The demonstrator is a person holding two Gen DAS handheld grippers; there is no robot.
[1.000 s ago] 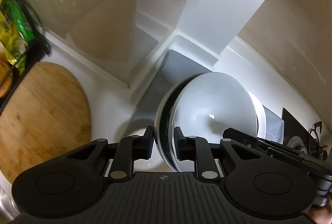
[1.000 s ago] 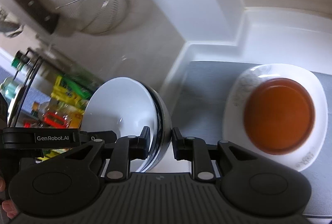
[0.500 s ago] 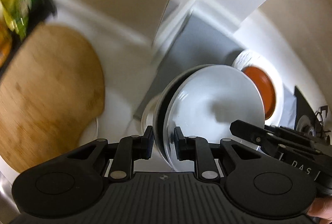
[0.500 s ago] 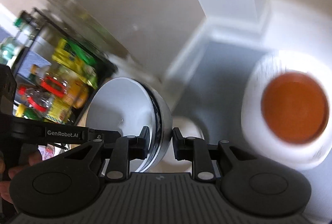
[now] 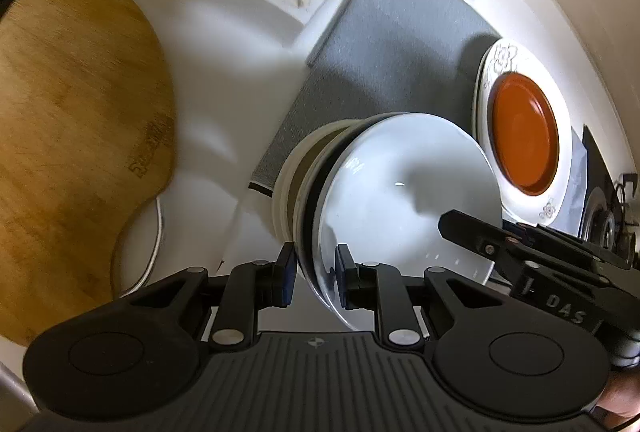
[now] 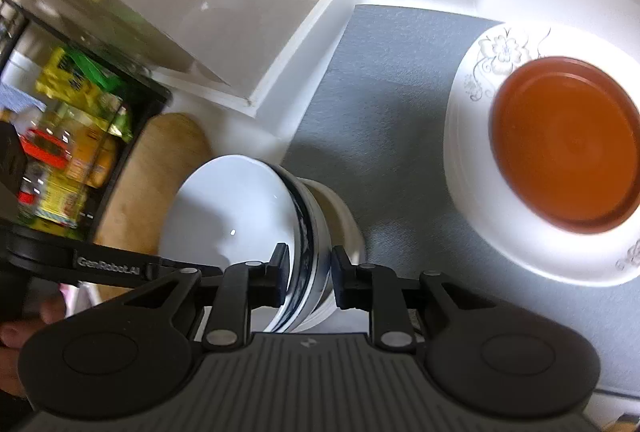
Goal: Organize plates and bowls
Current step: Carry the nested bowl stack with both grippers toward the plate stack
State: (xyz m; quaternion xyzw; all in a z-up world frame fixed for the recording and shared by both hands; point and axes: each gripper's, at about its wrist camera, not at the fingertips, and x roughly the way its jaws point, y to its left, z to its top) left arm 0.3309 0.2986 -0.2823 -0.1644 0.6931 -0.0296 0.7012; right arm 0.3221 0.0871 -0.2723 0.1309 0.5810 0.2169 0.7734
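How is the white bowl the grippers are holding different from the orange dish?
The white bowl is white inside with a dark band outside; the orange dish is orange. The white bowl is tipped on its side, pinched at the rim; the orange dish lies flat on a flowered plate. Both are round.

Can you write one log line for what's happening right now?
left gripper: holds bowl rim | right gripper: same | below: cream bowl, grey mat
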